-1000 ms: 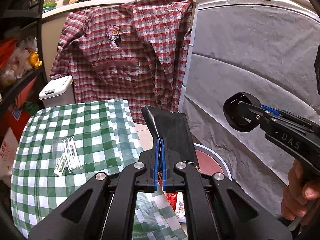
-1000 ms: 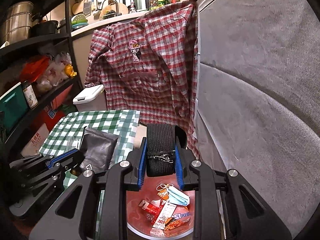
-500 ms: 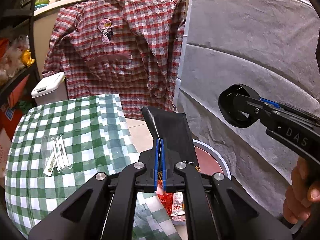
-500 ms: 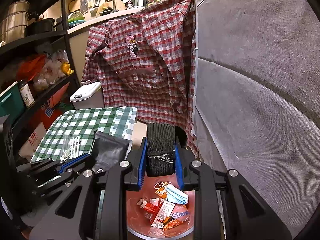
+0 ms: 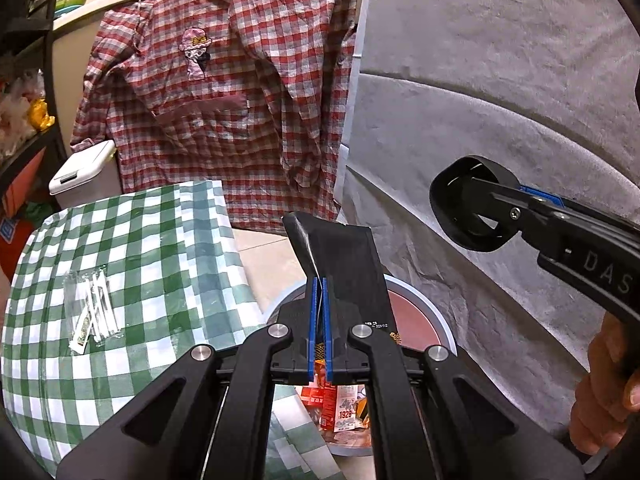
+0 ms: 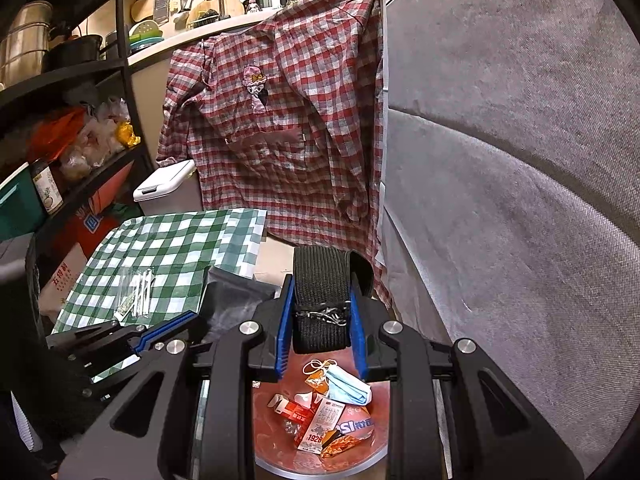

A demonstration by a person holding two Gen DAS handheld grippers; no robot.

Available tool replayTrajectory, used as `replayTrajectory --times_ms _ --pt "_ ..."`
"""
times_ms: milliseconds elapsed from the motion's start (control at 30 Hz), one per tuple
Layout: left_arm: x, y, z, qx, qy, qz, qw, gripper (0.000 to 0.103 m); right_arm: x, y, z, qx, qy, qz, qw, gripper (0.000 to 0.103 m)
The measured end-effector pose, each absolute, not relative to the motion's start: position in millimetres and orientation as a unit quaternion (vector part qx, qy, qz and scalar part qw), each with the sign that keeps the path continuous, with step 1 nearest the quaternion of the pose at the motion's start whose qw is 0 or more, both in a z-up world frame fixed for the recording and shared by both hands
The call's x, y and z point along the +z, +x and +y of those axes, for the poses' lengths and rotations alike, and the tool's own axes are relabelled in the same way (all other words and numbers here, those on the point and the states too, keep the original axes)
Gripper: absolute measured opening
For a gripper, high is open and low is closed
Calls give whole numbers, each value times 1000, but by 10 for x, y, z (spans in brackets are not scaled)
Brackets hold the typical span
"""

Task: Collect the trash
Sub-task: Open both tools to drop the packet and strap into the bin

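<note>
My left gripper (image 5: 319, 292) is shut on a black foil pouch (image 5: 344, 264) and holds it above the red bin (image 5: 416, 320). The pouch also shows in the right wrist view (image 6: 236, 300). My right gripper (image 6: 322, 312) is shut on a black elastic band loop (image 6: 322, 280) over the same bin (image 6: 320, 452), which holds wrappers and a blue face mask (image 6: 348, 386). The band also shows in the left wrist view (image 5: 468, 204). A clear packet of white sticks (image 5: 90, 308) lies on the green checked tablecloth (image 5: 140, 240).
A red plaid shirt (image 5: 224, 92) hangs behind the table. A grey fabric wall (image 5: 500, 100) stands on the right. A white lidded bin (image 5: 80, 172) and cluttered shelves (image 6: 60, 128) are on the left.
Both grippers have moved a little forward and right with their items, so more of the bin shows beneath them. Both grips are unchanged.
</note>
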State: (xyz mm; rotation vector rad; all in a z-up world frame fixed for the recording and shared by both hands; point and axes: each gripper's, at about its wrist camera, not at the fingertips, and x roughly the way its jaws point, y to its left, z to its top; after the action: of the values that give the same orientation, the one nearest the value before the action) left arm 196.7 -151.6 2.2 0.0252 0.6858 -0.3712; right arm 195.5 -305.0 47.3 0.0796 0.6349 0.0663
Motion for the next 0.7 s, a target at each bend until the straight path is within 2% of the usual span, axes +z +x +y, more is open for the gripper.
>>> replayTrajectory --times_ms 100,133,167,200,233,700 --pt "-7 1986 -1574 -208 7 348 914 4 462 1965 -3074 31 43 315 947 27" --pt "-22 1996 -1596 -217 7 354 910 10 460 1972 -3069 30 44 317 947 31" --pt "-31 1988 -1615 -218 10 354 909 14 456 1975 -3080 28 46 318 946 40" --pt "-29 1977 -1616 -216 12 351 911 25 456 1976 -3097 26 50 318 946 44" --pt "-24 1967 -1605 -216 10 349 912 27 457 1971 -3108 25 51 318 946 44" --pt "271 1865 -1031 -176 -20 304 936 27 661 1872 -2958 27 64 264 962 44"
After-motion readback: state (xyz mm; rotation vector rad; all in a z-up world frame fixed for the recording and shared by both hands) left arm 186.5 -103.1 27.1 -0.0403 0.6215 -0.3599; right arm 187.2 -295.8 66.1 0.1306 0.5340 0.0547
